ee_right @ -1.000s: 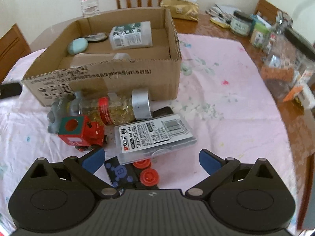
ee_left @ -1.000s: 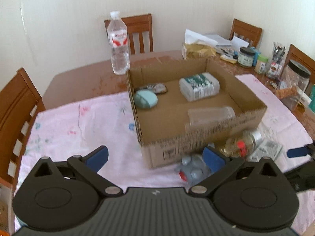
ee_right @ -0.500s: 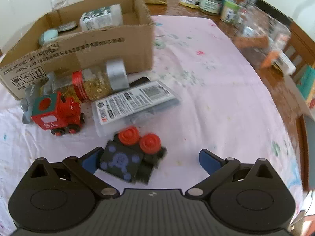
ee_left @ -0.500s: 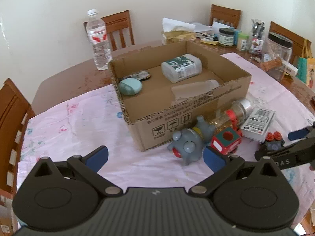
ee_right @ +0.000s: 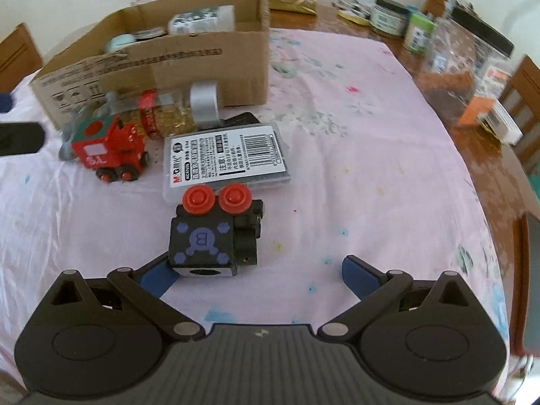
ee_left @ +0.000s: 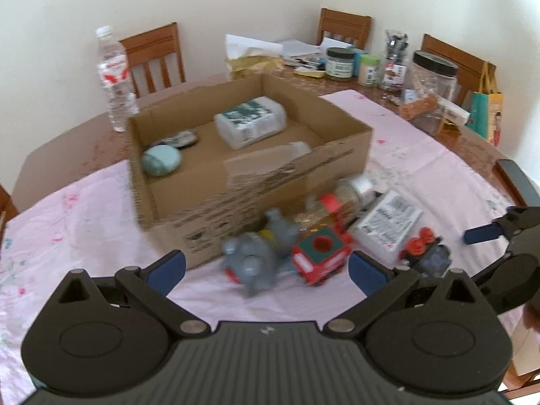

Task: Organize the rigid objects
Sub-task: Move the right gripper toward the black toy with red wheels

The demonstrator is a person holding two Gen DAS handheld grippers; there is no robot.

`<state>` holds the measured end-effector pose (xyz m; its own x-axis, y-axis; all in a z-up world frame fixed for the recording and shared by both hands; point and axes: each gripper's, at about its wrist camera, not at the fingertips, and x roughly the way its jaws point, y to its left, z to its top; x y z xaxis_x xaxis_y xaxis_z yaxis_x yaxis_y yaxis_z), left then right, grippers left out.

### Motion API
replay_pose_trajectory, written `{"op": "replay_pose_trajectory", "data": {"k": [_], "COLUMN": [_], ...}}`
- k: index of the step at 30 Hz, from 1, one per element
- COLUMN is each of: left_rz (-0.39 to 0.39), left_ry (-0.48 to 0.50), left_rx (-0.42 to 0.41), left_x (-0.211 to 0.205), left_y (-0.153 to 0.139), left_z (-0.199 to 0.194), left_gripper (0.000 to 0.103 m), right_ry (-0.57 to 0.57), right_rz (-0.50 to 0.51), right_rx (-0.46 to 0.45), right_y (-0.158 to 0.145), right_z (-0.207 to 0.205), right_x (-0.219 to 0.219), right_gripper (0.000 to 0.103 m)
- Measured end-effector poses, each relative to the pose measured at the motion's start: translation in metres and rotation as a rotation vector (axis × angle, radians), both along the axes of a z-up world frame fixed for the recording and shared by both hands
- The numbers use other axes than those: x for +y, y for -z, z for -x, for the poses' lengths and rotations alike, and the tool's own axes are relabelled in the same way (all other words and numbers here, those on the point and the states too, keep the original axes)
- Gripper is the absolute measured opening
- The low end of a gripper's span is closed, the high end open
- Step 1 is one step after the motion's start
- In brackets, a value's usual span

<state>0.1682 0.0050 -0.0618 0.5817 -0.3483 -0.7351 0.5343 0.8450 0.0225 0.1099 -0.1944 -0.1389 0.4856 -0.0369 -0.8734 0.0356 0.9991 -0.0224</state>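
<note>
Both grippers hang spread wide and empty over a pink cloth [ee_right: 354,175]. The right gripper [ee_right: 256,271] sits low by a black toy block [ee_right: 202,246], which lies just off its left finger, near a clear case [ee_right: 226,155] and red train [ee_right: 108,148]. Only the left gripper's [ee_left: 266,268] view looks into the box [ee_left: 270,185], showing a white bottle [ee_left: 251,125] and teal disc [ee_left: 161,164], plus a blurred grey toy [ee_left: 251,265].

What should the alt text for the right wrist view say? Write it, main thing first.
The open right gripper hovers low over a pink tablecloth, a black toy block with two red wheels by its left finger. Beyond lie a labelled plastic case, a red toy train, a glass jar on its side and a cardboard box.
</note>
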Motion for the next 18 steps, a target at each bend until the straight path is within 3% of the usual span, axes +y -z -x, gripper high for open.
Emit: {"op": "replay_pose_trajectory", "data": {"k": [13, 18], "left_rz": [0.022, -0.004], "left_ry": [0.068, 0.053], "left_rx": [0.107, 0.089], "left_x": [-0.070, -0.080], "left_y": [0.019, 0.022], "left_z": [-0.003, 0.003], "left_gripper": [0.102, 0.102], "right_ry": [-0.178, -0.224], "right_rz": [-0.012, -0.016], "right_rx": [-0.023, -0.031], "right_y": [0.000, 0.000], "right_z": [0.004, 0.006], "right_x": [-0.014, -0.017], "right_gripper": [0.103, 0.103]}}
